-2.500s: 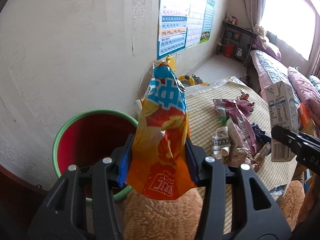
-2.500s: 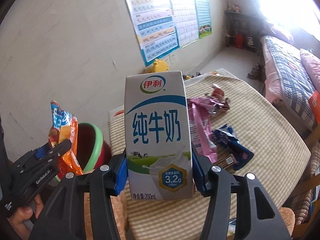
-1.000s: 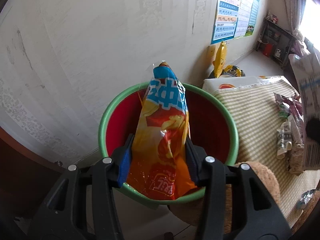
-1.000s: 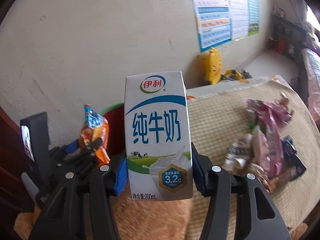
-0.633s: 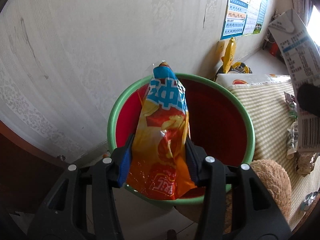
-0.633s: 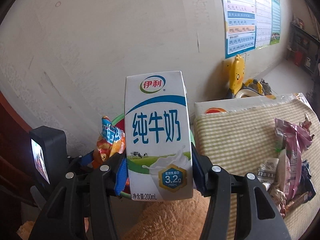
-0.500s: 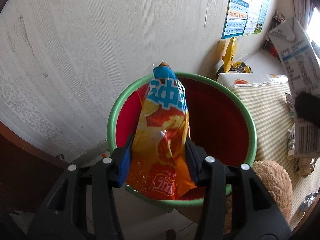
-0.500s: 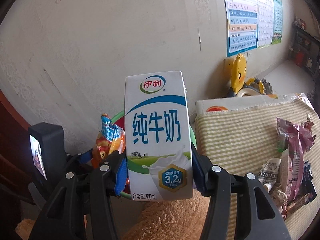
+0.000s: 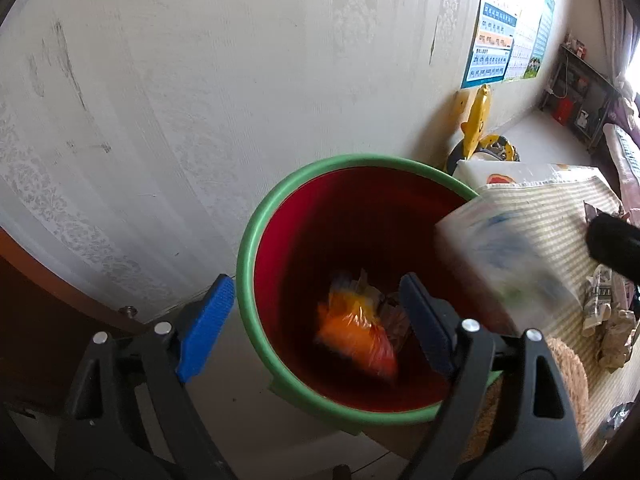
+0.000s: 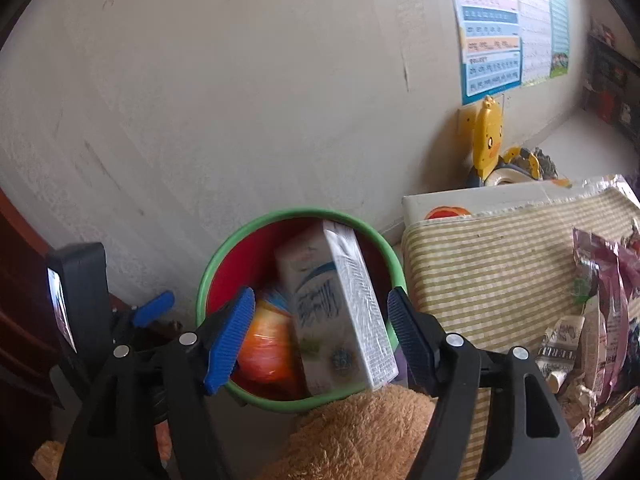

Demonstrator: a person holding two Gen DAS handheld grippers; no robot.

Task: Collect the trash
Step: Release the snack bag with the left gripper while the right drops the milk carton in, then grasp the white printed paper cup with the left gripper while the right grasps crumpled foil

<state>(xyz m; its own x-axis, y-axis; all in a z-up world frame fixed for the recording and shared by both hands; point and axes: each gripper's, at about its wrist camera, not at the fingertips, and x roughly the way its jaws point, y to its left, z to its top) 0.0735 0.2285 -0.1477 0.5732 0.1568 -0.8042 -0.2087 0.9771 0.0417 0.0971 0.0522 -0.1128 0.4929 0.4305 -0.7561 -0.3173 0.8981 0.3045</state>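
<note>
Left wrist view takes in, largest first, a pale wall (image 9: 208, 92) with faint vertical stripes and a damask pattern, scuffed grey in places; charts (image 9: 510, 46) in blue, orange and green hang at 1 o'clock, their print too small to read. Next in size is the table (image 10: 492, 256) at 3 o'clock in the right wrist view, covered in a cream and olive striped woven cloth, with crinkled foil wrappers (image 10: 600, 304) piled at its right edge; one grey packet shows letters that I cannot read with certainty. A tan plush toy (image 10: 360, 436), shaggy and rounded, fills 6 o'clock there.

The bin (image 9: 256, 240) is a round plastic bucket, glossy red inside with a green rolled rim, standing between wall and table. The left gripper (image 9: 312, 320) hangs over it with jaws spread wide, ribbed blue pads bare, holding nothing. The right gripper (image 10: 320, 332) is likewise spread wide and empty.

The carton (image 10: 340, 312), a white rectangular milk box with blue brush-style characters and a small "3.2" badge low on its face, is tilted inside the bin's mouth between the right pads, touching neither. In the left wrist view it is a blur at 3 o'clock. The bag (image 9: 356, 332), shiny orange crinkled film, lies at the bin's bottom, beside the carton.

A yellow duck-shaped toy (image 10: 490, 136) stands by the wall at 1 o'clock.
</note>
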